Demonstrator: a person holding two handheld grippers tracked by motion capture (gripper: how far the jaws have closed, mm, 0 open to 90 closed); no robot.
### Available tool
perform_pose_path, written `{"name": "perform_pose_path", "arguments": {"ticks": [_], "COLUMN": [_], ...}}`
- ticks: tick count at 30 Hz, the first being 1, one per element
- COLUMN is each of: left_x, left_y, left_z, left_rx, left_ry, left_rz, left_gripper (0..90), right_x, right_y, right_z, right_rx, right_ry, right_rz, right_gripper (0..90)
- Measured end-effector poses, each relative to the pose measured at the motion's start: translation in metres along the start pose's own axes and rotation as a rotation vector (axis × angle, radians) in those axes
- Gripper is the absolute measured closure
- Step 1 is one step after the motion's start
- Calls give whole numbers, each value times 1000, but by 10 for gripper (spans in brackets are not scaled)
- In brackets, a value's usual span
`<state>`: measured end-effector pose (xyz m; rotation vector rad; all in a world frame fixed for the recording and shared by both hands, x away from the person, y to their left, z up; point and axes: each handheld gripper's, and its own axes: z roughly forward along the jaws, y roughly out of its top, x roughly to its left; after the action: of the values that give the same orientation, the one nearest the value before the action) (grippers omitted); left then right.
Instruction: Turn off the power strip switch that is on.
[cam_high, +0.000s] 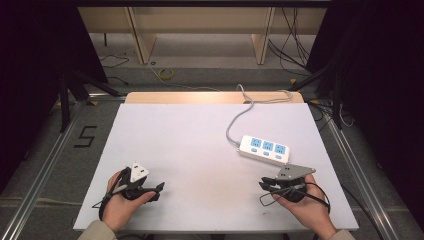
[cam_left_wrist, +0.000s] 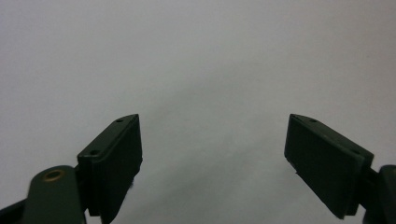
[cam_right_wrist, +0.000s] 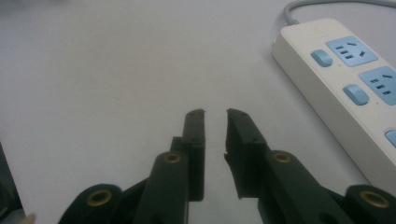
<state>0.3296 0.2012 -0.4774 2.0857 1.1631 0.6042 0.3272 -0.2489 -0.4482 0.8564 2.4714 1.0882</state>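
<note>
The right claw (cam_high: 266, 186) rests low over the tabletop (cam_high: 190, 145) at the near right, its two jaws drawn almost together with only a thin slit between them and nothing held. In the right gripper view its tips (cam_right_wrist: 215, 114) point past the near end of the power strip (cam_right_wrist: 343, 86), which lies just beside them, off to that view's right and a little ahead.

In the high view the power strip (cam_high: 265, 149) sits just beyond the right claw, toward the far side of the tabletop, near but apart from it. Its long axis runs across the tabletop with a slight slant, the left end farther away and the right end nearer the person. Three blue sockets face up along it, each with a small blue switch on the near edge. Its grey cord (cam_high: 235, 122) leaves the left end and curves away over the far edge of the tabletop.

The left claw (cam_high: 159, 191) is well apart from the power strip, at the near left, jaws spread wide and empty over bare white surface (cam_left_wrist: 201, 70). The right hand (cam_high: 300, 202) is clearly the nearer one, so I judge a reach to the strip would fall to it, and the claw would have to open first.
</note>
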Motion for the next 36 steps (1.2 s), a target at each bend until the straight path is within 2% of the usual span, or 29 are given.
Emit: {"name": "perform_pose_path", "arguments": {"ticks": [6,21,36], "left_x": [0,0,0], "left_y": [0,0,1], "left_z": [0,0,0], "left_rx": [-1,-5,-7], "left_ry": [0,0,2], "left_rz": [-2,-3,-3], "left_gripper": [189,191,192], "right_x": [1,-1,-5], "right_y": [3,7,12], "right_z": [-2,-3,-7], "right_rx": [16,50,70], "right_ry": [-6,-4,-29], "right_rz": [-14,-10,-2], "right_gripper": [900,900,900]}}
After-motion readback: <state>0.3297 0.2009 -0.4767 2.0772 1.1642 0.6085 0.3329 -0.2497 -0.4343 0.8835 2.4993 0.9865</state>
